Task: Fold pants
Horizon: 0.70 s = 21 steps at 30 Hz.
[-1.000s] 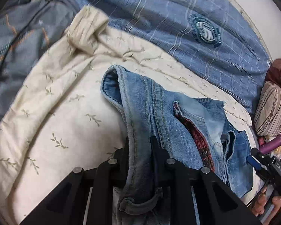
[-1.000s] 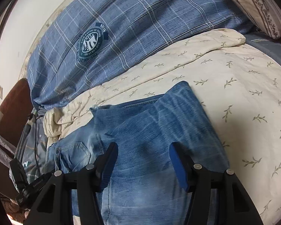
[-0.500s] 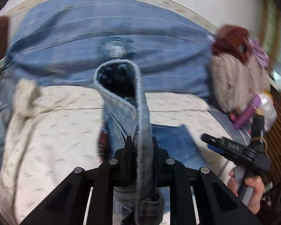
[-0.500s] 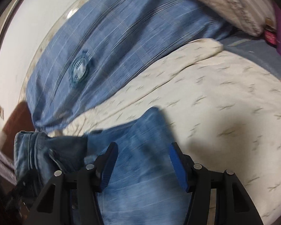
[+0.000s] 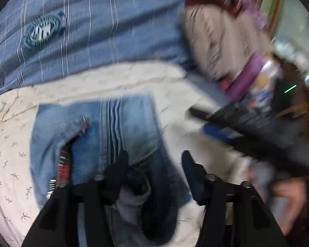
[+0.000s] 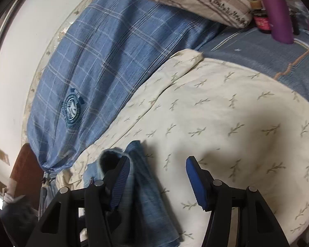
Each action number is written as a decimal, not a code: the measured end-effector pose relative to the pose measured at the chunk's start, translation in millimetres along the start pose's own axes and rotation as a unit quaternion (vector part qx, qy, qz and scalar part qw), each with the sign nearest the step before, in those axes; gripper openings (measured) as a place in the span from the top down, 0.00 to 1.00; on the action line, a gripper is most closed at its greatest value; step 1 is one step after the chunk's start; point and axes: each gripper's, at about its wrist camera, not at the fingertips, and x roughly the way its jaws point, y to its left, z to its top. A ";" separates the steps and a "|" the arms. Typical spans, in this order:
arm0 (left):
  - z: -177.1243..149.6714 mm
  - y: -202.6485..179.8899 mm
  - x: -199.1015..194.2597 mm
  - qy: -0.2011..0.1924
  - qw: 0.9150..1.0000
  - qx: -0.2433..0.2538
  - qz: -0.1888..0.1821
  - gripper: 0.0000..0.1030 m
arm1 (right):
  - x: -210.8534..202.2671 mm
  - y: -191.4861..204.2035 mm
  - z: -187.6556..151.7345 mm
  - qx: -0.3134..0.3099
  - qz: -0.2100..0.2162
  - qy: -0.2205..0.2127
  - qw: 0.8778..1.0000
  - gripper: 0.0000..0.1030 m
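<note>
Denim is back down on the bed (image 6: 226,123) now: the left gripper (image 5: 153,164) had the jeans (image 5: 96,144) pinched by an edge a moment ago, carried it across, and its jaws have just been opening, so the fabric drops free with nothing clamped. Looks like one fold is laid. Jeans sit right under and ahead of that gripper, a doubled blue rectangle on the cream sheet. The right gripper (image 6: 157,171) hangs about half open, empty, the jeans under its left finger (image 6: 119,183).
</note>
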 end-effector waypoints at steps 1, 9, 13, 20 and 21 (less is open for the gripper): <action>3.4 2.6 -17.6 -0.019 1.000 0.000 -0.003 0.34 | 1.3 4.0 -1.1 -0.004 0.009 0.001 1.000 0.41; -10.6 81.0 -82.7 -0.061 0.989 -0.075 0.113 0.26 | -3.8 47.9 -22.1 -0.089 0.075 -0.018 0.993 0.40; -39.5 114.5 -68.5 -0.020 0.978 -0.127 0.163 0.26 | -11.4 79.3 -40.5 -0.164 0.123 -0.032 0.978 0.40; -58.7 100.3 -36.2 0.012 0.974 -0.102 0.203 0.26 | 22.0 89.6 -58.3 -0.177 0.141 0.073 0.971 0.40; -59.0 98.0 -36.9 0.006 0.974 -0.096 0.207 0.26 | 27.1 85.2 -56.5 -0.168 0.135 0.087 0.973 0.40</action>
